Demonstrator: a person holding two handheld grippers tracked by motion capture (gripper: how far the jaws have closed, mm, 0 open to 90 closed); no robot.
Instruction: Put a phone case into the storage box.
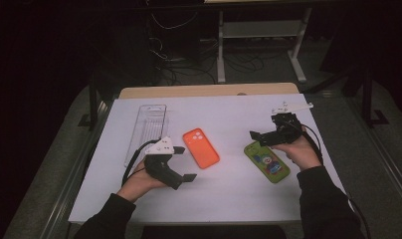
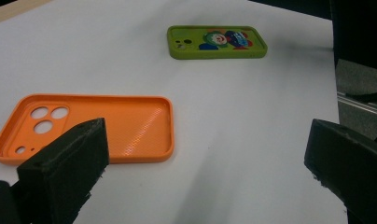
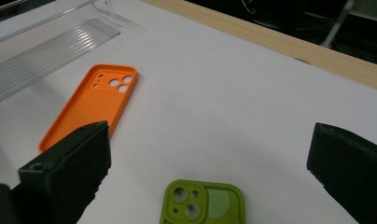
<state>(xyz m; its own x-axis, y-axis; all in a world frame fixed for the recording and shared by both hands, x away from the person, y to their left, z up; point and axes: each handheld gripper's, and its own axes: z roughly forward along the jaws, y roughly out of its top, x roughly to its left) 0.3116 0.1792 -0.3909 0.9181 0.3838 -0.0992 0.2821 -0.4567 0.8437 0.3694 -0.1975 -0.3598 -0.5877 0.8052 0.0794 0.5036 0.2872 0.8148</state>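
Orange case (image 1: 201, 148) between left claw (image 1: 184, 163), wide; right claw (image 1: 254, 137) wide, above green case (image 1: 266, 162)

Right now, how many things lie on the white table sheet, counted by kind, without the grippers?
Phone cases: 2, the orange phone case and the green phone case
Clear plastic trays: 1, the clear tray
Total: 3
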